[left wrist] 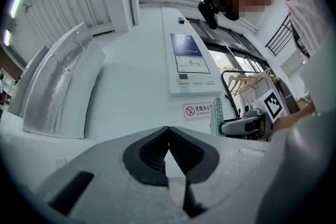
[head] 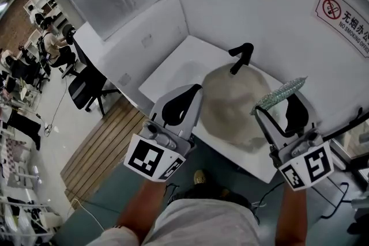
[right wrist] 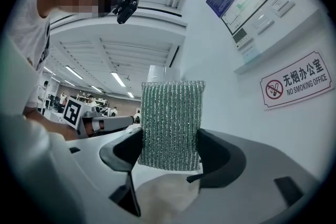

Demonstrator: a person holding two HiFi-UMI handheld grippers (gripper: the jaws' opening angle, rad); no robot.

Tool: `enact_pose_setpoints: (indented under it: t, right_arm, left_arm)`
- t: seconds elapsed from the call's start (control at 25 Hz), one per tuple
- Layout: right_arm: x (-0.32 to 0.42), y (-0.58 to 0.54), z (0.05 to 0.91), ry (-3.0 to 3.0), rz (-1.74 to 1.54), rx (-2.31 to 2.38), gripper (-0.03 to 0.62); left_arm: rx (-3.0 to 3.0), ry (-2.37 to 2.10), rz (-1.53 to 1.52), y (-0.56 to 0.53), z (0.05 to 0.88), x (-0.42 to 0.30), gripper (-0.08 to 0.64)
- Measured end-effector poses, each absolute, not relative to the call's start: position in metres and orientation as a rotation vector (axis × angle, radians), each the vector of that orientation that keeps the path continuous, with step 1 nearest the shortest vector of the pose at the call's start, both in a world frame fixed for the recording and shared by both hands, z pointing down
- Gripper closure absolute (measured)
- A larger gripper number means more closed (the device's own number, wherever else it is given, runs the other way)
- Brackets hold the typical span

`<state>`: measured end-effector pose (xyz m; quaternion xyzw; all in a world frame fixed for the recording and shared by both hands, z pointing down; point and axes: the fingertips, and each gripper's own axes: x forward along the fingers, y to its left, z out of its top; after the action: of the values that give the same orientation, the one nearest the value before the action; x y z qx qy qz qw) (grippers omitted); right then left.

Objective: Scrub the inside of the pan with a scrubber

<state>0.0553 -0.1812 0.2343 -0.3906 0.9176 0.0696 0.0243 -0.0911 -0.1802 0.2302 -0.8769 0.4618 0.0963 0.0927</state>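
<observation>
A pan (head: 233,109) with a beige inside and a black handle (head: 241,58) sits on the white table (head: 173,73), between my two grippers. My right gripper (head: 275,105) is shut on a green mesh scrubber (head: 281,93) and holds it upright above the pan's right rim. In the right gripper view the scrubber (right wrist: 172,124) stands clamped between the black pads, with the pan (right wrist: 168,196) below. My left gripper (head: 195,93) hovers at the pan's left edge. Its jaws (left wrist: 168,129) are shut with nothing between them.
The table stands in a corner of white walls, with a no-smoking sign (head: 345,20) on the right wall and a control panel (left wrist: 190,62) above it. A black office chair (head: 86,88) and a wooden floor strip (head: 101,141) lie to the left.
</observation>
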Motion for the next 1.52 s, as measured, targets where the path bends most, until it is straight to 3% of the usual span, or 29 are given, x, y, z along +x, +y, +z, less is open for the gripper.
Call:
enact_pose_setpoints:
  t: [0.96, 1.52]
  right_arm:
    - [0.024, -0.250, 0.272, 2.938, 0.109, -1.362, 0.262]
    - [-0.012, -0.285, 0.346, 3.150, -0.114, -1.371, 0.262]
  left_arm:
    - [-2.711, 1.376, 0.195, -0.263, 0.271, -0.110, 0.545]
    - [-2.789, 1.476, -0.191, -0.307, 0.353, -0.116, 0.540]
